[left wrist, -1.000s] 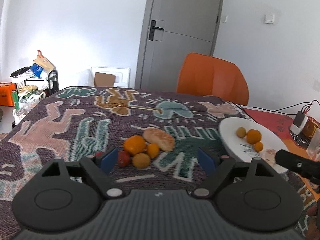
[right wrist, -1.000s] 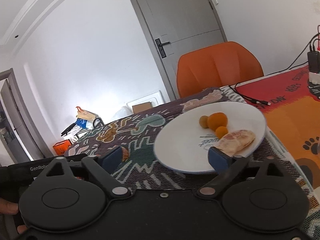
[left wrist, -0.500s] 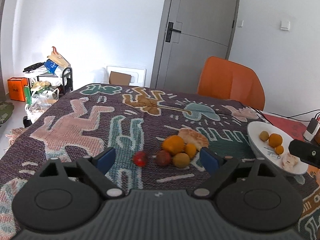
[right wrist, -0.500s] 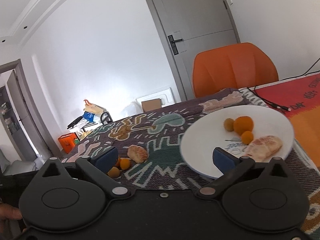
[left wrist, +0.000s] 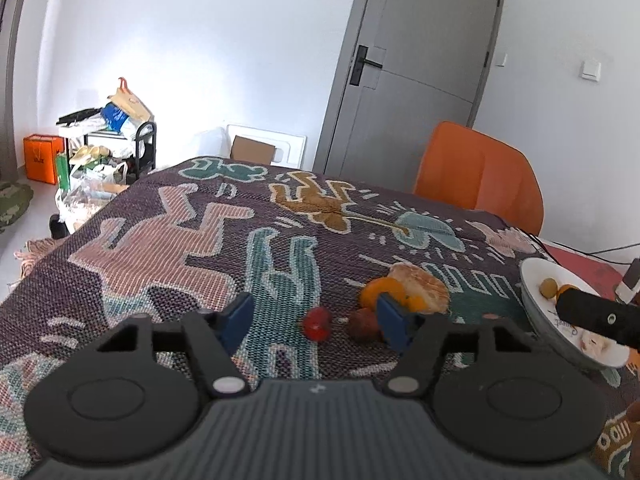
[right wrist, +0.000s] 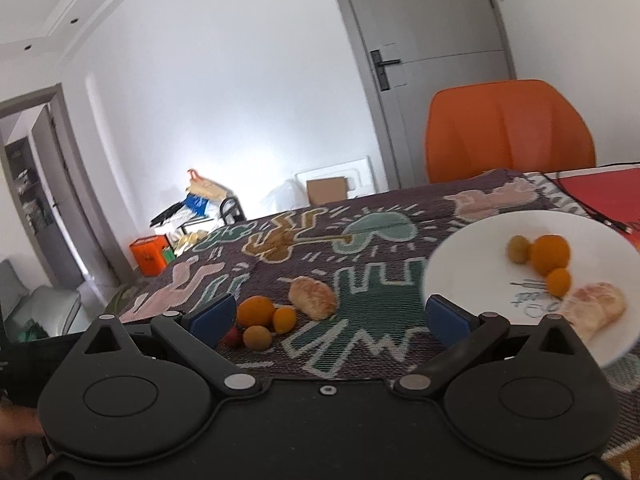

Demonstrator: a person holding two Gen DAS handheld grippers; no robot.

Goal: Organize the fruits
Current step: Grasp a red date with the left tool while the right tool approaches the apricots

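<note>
On the patterned cloth lies a loose pile: a red fruit, a brown fruit, an orange and a pale peeled piece. My left gripper is low over the cloth, just short of the pile. Its jaws are closing, the red fruit shows in the gap between them, and no pad touches it. The white plate holds an orange, two smaller fruits and a peeled piece. My right gripper stands open and empty between the pile and the plate.
An orange chair stands behind the table's far edge, in front of a grey door. Cables and a red mat lie beyond the plate at the right. The right gripper's black body reaches over the plate's near side.
The left gripper's jaws have narrowed and the fruit pile has drifted right in its view. The right view has swung left, bringing the pile into sight and pushing the plate to the right.
</note>
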